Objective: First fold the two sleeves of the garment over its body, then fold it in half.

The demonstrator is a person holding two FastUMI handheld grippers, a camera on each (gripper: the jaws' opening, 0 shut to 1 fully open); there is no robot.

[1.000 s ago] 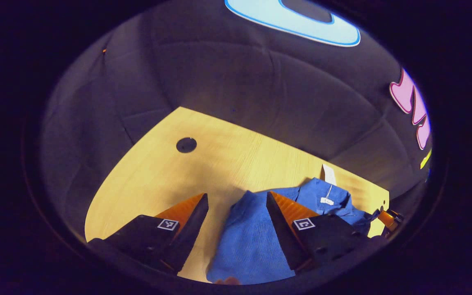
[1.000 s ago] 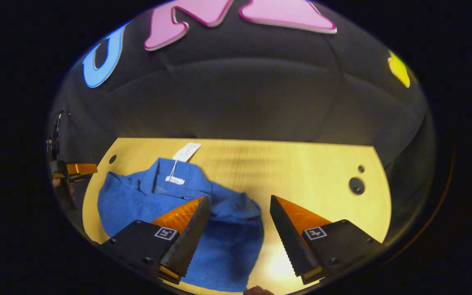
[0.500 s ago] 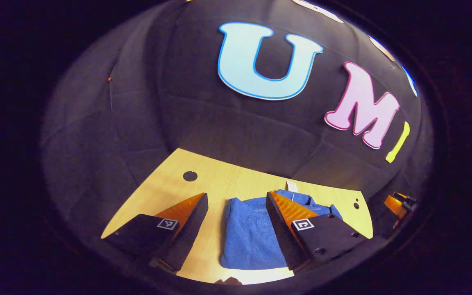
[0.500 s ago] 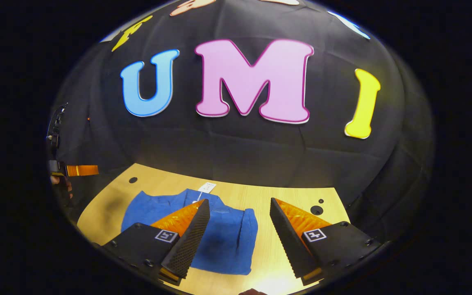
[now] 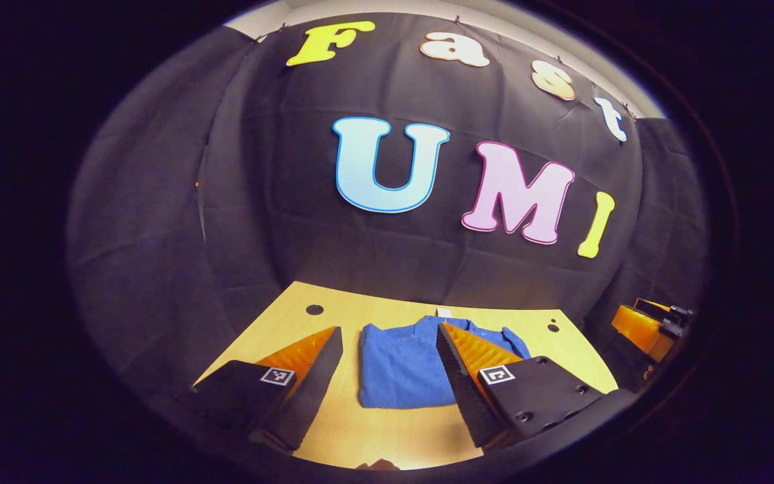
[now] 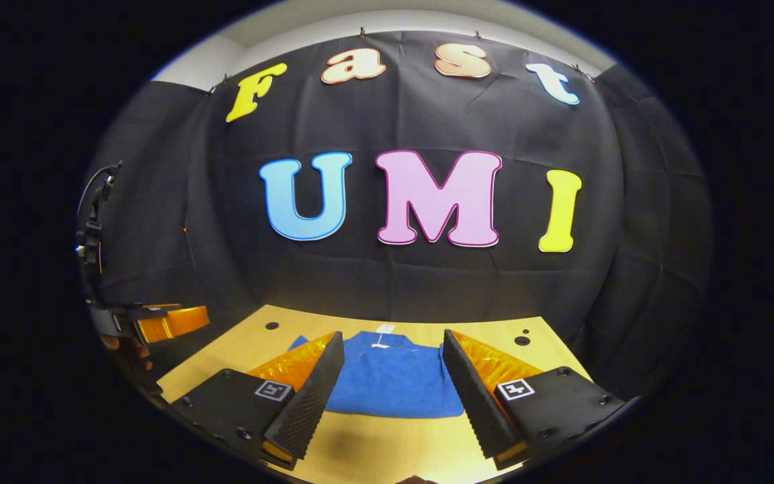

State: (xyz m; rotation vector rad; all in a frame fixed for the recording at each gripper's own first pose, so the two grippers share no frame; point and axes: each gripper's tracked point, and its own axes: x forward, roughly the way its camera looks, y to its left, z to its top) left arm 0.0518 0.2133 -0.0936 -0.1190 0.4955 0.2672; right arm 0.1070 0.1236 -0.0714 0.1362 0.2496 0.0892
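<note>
Lying flat near the far edge of the wooden surface [image 5: 387, 430] is one blue garment [image 5: 404, 370], folded into a compact rectangle with its collar toward the black cloth wall and a single white tag [image 6: 384, 329] at the neck. Two claws are present, both raised off the surface and apart from the garment. The left claw [image 5: 387, 339] has its two fingers spread wide with nothing between them; the right claw [image 6: 392, 343] is likewise released and empty. The left gripper view places the garment between its own fingers, slightly right of centre, and shows one dark round hole [image 5: 314, 310] in the surface at the far left corner plus a smaller hole [image 5: 553, 328] at the far right; it also catches part of the right claw at its right edge. The right gripper view shows the garment centred, two holes at the right corner, one at the left, the left claw at its left edge, and a hand [image 6: 133, 349] under that claw.
</note>
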